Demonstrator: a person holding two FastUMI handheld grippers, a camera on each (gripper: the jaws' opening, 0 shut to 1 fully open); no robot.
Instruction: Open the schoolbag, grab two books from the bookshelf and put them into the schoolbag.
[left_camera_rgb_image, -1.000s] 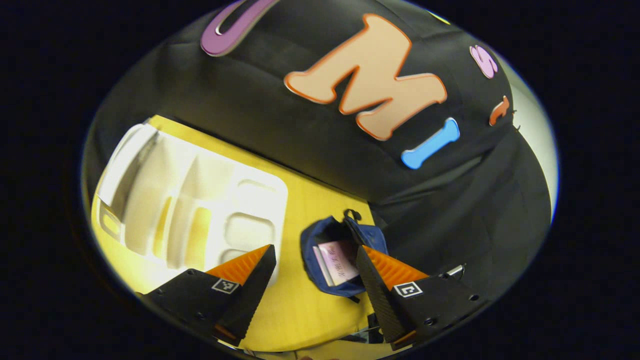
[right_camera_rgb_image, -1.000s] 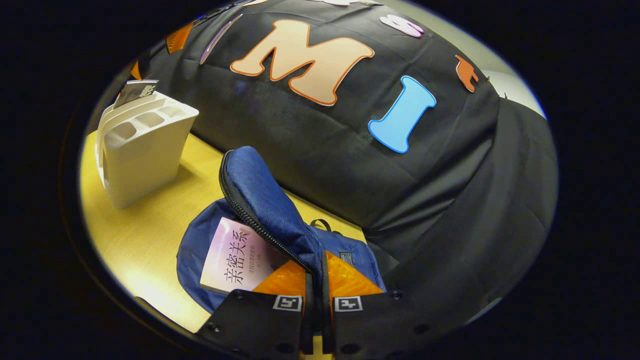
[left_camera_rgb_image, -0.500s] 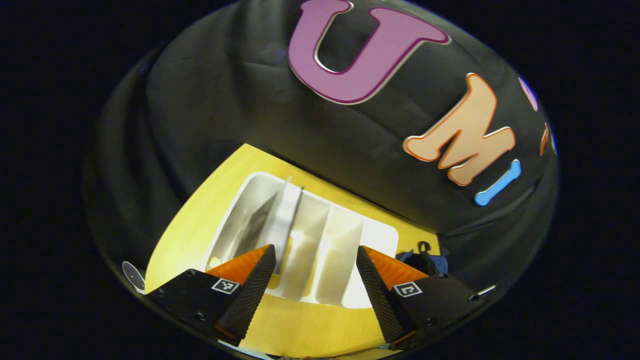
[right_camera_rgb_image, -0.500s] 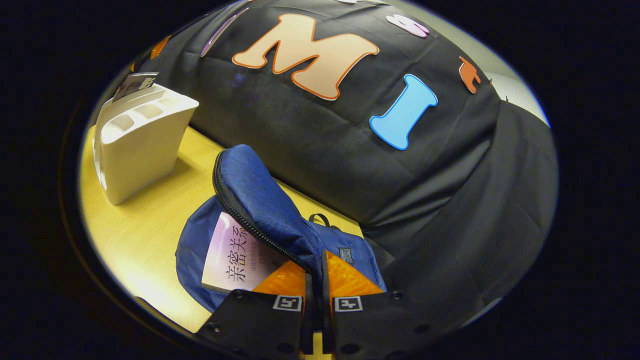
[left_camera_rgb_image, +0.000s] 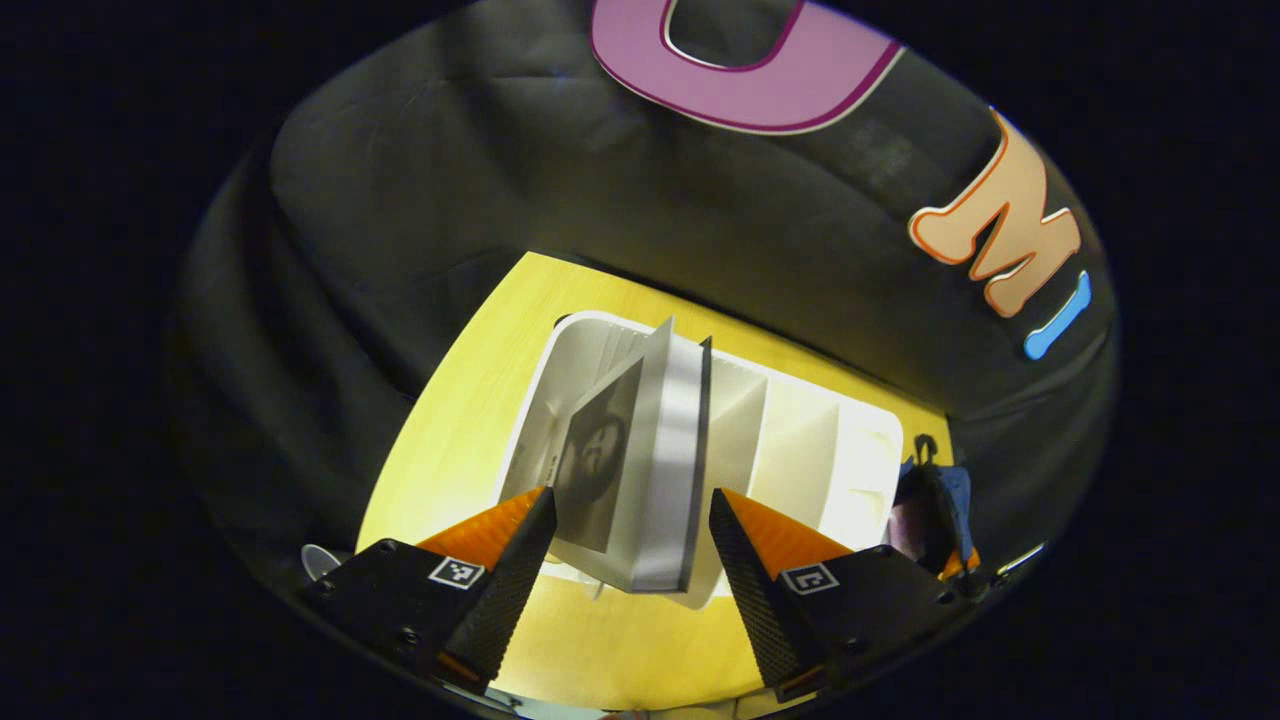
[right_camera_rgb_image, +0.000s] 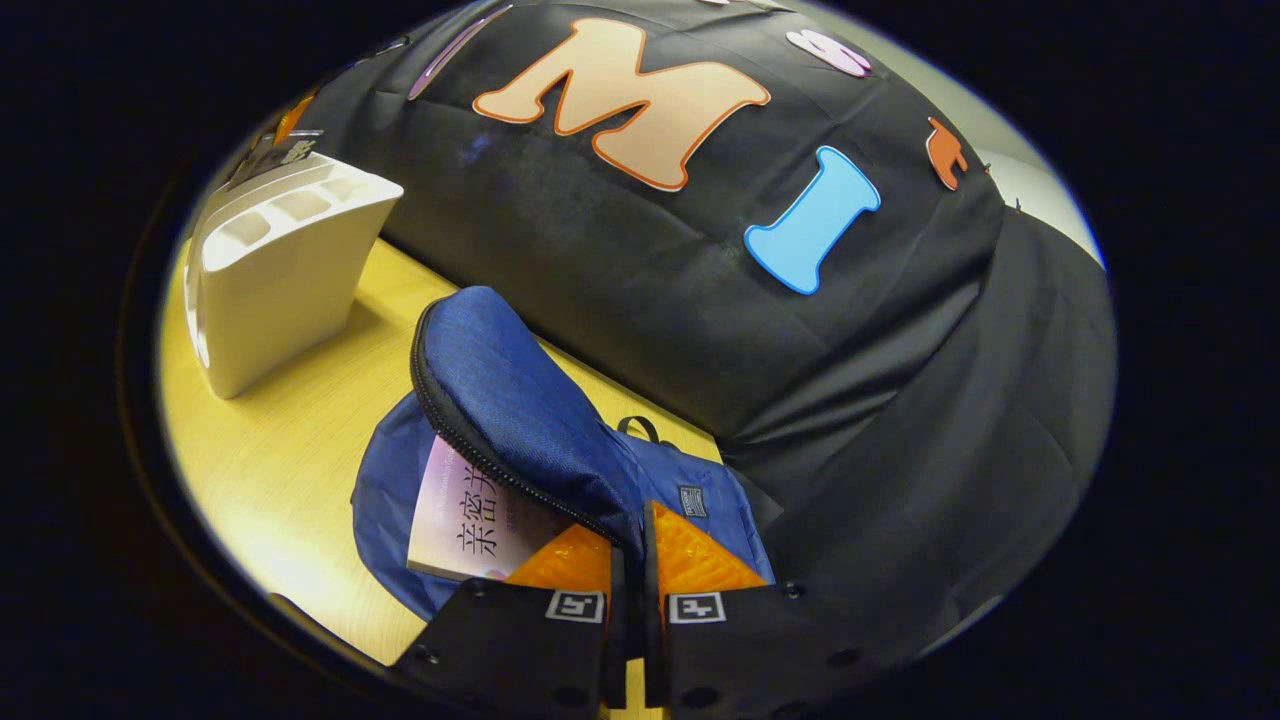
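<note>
In the left gripper view a white bookshelf (left_camera_rgb_image: 800, 440) stands on the yellow table, with one book (left_camera_rgb_image: 640, 460) upright in a left slot, its dark cover facing left. My left gripper (left_camera_rgb_image: 632, 540) is open, its fingers either side of the book's near edge without touching it. In the right gripper view the blue schoolbag (right_camera_rgb_image: 500, 420) lies open with a pink book (right_camera_rgb_image: 470, 500) inside. My right gripper (right_camera_rgb_image: 628, 570) is shut on the bag's raised flap, holding it up by its zipper edge. The bookshelf (right_camera_rgb_image: 270, 260) stands at the far left there. The schoolbag (left_camera_rgb_image: 935, 505) peeks in at the right of the left gripper view.
The yellow table (right_camera_rgb_image: 290, 420) ends at the black cloth wall close behind the bookshelf and bag. The shelf's right slots (left_camera_rgb_image: 830, 450) stand vacant. A small round pale object (left_camera_rgb_image: 318, 560) lies at the table's left edge.
My left gripper has swung away from the schoolbag over to the bookshelf and closed in on the standing book. The right gripper keeps holding the flap, which has shifted slightly left.
</note>
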